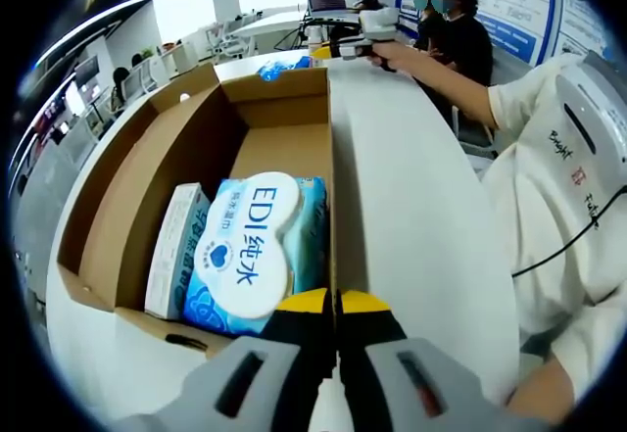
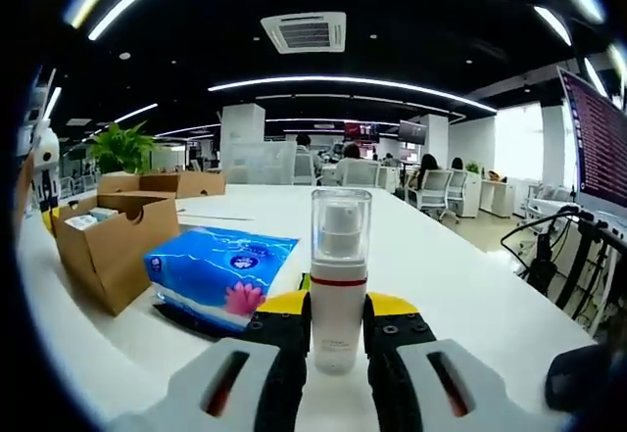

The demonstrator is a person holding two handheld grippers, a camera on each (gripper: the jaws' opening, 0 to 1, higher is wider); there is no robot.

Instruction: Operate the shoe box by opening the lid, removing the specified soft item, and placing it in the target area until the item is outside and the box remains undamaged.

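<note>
The left gripper (image 1: 336, 326) hangs just outside the near wall of the open shoe box (image 1: 196, 128) with its yellow-tipped jaws pressed together on nothing; directly beyond them, inside the box against its near wall, lies the wet-wipe pack (image 1: 257, 246), a narrow white carton (image 1: 176, 246) touching its side. The pack is judged soft, light and slippery-filmed, best pinched across a free edge, clear of the rigid lid label. The right gripper (image 2: 336, 326), well apart from the box, clasps a pump bottle (image 2: 338, 275), beside a blue tissue pack (image 2: 220, 270).
</note>
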